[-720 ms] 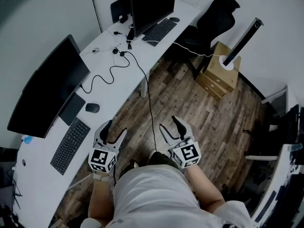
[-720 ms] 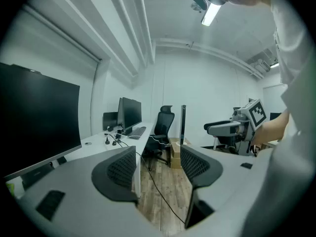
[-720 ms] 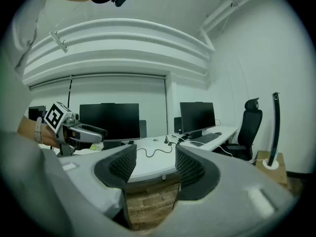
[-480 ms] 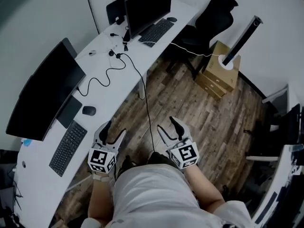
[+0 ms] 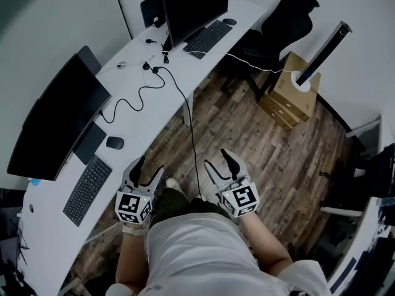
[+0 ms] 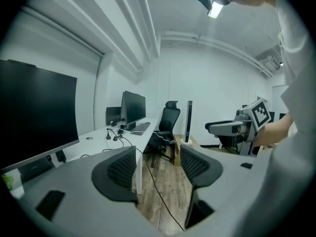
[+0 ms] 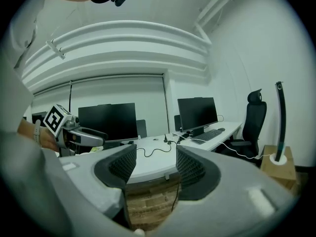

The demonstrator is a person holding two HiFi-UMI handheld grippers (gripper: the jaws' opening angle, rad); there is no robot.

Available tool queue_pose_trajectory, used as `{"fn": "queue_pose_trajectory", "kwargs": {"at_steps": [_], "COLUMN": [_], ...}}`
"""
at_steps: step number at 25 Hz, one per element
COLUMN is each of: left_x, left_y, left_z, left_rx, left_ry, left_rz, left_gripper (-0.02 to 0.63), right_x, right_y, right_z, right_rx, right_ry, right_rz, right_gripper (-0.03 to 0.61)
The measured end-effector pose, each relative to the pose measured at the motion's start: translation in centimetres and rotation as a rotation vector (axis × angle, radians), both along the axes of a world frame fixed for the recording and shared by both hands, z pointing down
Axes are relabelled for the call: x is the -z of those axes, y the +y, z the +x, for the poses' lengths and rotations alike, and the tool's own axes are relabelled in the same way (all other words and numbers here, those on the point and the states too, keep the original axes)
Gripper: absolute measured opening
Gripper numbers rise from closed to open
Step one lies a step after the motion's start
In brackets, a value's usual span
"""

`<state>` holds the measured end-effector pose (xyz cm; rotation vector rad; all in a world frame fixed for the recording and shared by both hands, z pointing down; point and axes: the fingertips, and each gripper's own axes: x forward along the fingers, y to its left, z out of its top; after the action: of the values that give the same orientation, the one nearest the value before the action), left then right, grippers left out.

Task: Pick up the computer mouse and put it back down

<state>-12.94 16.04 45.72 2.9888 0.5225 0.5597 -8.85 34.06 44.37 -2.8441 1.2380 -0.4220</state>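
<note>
A dark computer mouse (image 5: pixel 115 142) lies on the long white desk (image 5: pixel 154 106), between the near keyboard (image 5: pixel 89 189) and the big black monitor (image 5: pixel 58 119). My left gripper (image 5: pixel 148 168) hangs open over the desk's front edge, a short way right of and nearer than the mouse. My right gripper (image 5: pixel 219 163) is open over the wooden floor, away from the desk. Both hold nothing. In the left gripper view the open left gripper (image 6: pixel 157 167) points along the desk; the right gripper view shows its open right gripper (image 7: pixel 154 167) facing the desk.
A black cable (image 5: pixel 192 134) runs from the desk down to the floor between my grippers. A second monitor (image 5: pixel 196 8), keyboard (image 5: pixel 207 39) and another mouse (image 5: pixel 229 22) sit at the far end. A black office chair (image 5: pixel 281 26), cardboard boxes (image 5: pixel 290 97) and a tall black post (image 5: pixel 321 51) stand beyond.
The view has shifted slightly; the desk and mouse sit a little further left in the frame. Both grippers stay open and hold the same pose.
</note>
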Motion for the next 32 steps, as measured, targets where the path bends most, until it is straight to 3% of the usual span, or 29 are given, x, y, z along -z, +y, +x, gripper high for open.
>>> {"fn": "queue_pose_trajectory", "kwargs": {"at_steps": [12,22,32], "left_x": [-3.7,-6.8,-8.2], "left_y": [-6.0,-12.7,-19.2], "left_z": [5.7,11.3,10.3], "left_rx": [0.099,0.231,0.429], "left_ry": [-0.085,-0.15,-0.198], "left_rz": [-0.051,-0.1,-0.127], "left_gripper": [0.278,0.278,0.278], "right_x": [-2.2,-4.3,-4.8], "right_y": [-5.5,-14.6,-23.6], "right_z": [7.5,14.8,17.2], "right_rx": [0.066,0.203,0.384], "right_ry": [-0.072,-0.124,-0.135], "right_rz": [-0.044,-0.088,-0.13], "right_gripper": [0.249,0.249,0.249]}}
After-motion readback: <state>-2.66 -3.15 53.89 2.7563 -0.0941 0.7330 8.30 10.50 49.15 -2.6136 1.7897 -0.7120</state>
